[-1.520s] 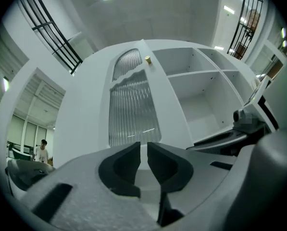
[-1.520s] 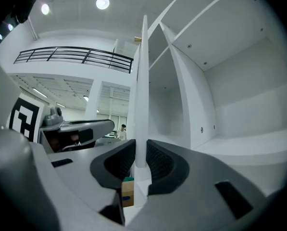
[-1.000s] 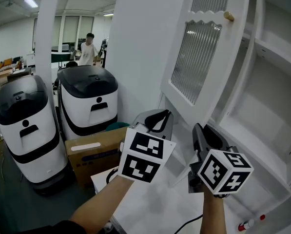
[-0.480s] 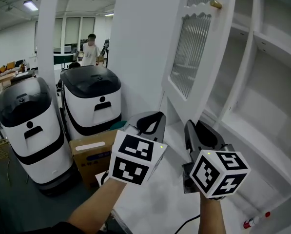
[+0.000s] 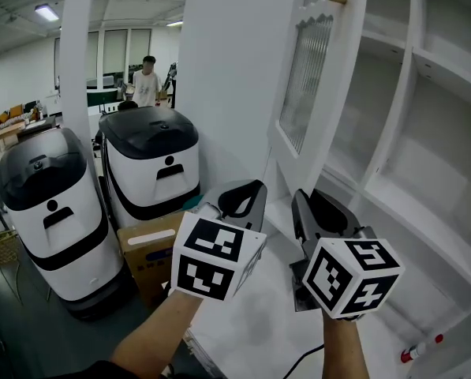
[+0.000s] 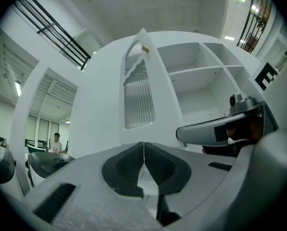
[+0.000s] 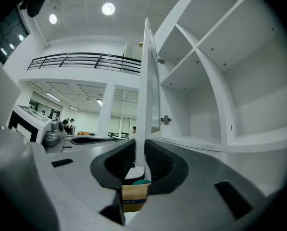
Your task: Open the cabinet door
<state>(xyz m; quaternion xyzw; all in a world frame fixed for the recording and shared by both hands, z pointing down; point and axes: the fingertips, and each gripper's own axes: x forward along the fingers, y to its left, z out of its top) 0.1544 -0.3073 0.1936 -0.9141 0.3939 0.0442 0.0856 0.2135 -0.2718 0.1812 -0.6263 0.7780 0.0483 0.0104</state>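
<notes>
1. Pinching the lower end of the cabinet door's (image 7: 144,81) free edge, the right gripper (image 7: 140,154) has its ribbed pads set on either face of the thin white panel. The door stands swung out and rises edge-on above the jaws.
2. The left gripper (image 6: 143,147) hangs just left of the right one, jaws pressed together on nothing. The door's ribbed glass pane (image 6: 138,97) and brass knob (image 6: 144,48) rise ahead of it and above.
3. Right of the right gripper the cabinet (image 5: 424,77) lies open, showing bare white shelves and an upright divider. A small metal fitting (image 7: 166,120) sits just right of the door.
4. Left of the left gripper stand two white-and-black machines (image 5: 152,164). A cardboard box (image 5: 152,247) sits low between the nearer machine and that gripper.
5. Farther off to the left are a white column (image 5: 77,54) and a person (image 5: 147,81), well apart from both grippers.
6. A broad white wall (image 5: 219,77) stands beyond the left gripper, with a wedge of open room between it and the door's outer face. Below both grippers lies a white surface (image 5: 243,322), and a red-tipped marker (image 5: 420,347) rests low to the right.
</notes>
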